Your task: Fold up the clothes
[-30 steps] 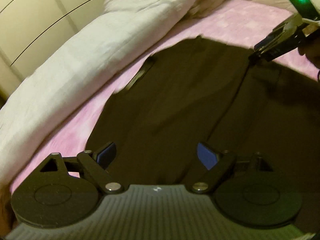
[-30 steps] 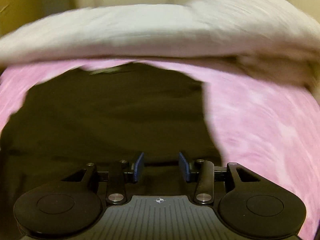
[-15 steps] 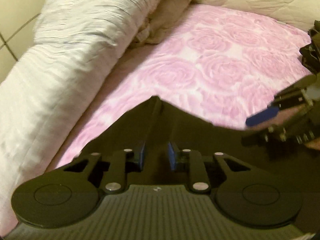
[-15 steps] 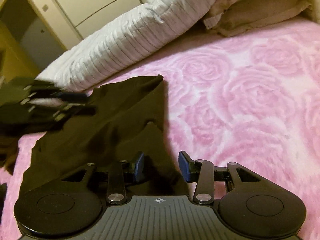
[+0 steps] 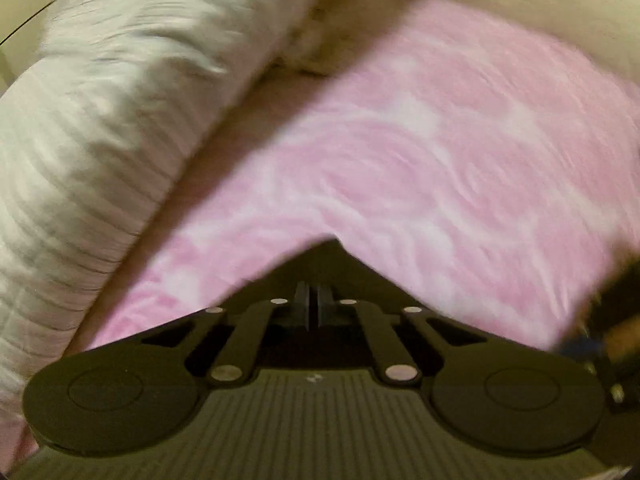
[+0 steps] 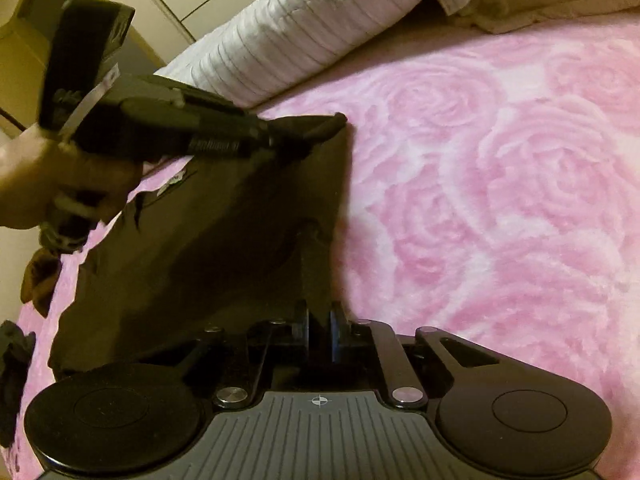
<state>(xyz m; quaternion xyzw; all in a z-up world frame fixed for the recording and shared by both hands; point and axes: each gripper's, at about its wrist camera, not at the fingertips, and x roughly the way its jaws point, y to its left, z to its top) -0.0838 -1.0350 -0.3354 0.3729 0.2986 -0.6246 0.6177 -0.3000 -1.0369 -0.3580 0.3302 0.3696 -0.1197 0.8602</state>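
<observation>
Garment [image 6: 208,248] edge beside bare bedspread [image 6: 500,200]

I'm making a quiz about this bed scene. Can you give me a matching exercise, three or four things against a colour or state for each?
Things:
1. dark garment
2. bedspread
3. quilt
4. left gripper

Descriptions:
A. pink, rose-patterned
B. whitish, ribbed, bunched along the bed's edge
C. shut on a cloth corner
D. dark, lying on the bed

Pairs: 1-D, 2-A, 3-B, 4-C
</observation>
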